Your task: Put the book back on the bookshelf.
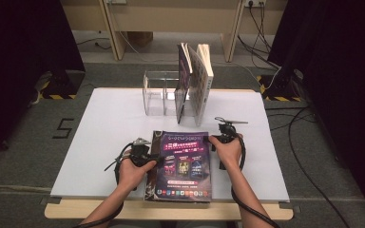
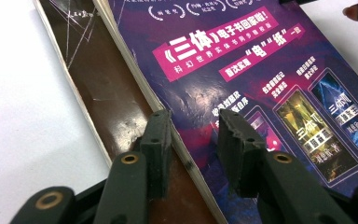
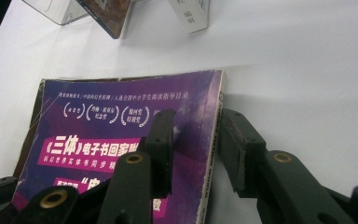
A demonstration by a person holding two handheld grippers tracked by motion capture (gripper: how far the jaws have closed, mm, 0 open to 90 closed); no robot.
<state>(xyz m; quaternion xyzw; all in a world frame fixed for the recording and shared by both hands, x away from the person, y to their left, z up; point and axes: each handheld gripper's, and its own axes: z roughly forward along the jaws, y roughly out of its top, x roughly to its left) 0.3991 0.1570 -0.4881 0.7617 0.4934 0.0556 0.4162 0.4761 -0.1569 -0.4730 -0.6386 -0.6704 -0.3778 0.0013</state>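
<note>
On the white table (image 1: 104, 142), the left gripper (image 1: 147, 159) sits at the left edge of a purple book (image 1: 183, 164) that lies flat near the front edge. In the left gripper view its jaws straddle that edge: one jaw is over a brown cover (image 2: 107, 102) that sticks out from under the purple book, the other over the purple cover (image 2: 242, 60). The jaws stand partly apart, and whether the pads press on the book I cannot tell.

The purple book lies between the two hands, with its printed cover facing up.

The right gripper (image 1: 215, 142) is at the book's upper right corner. In the right gripper view one jaw hangs over the purple cover (image 3: 121, 126) and the other over bare table just beside the book's right edge, so the jaws bracket that edge, standing apart; contact is not clear.

Behind the book, a clear rack (image 1: 159, 92) holds two upright books (image 1: 195, 80) leaning together.
</note>
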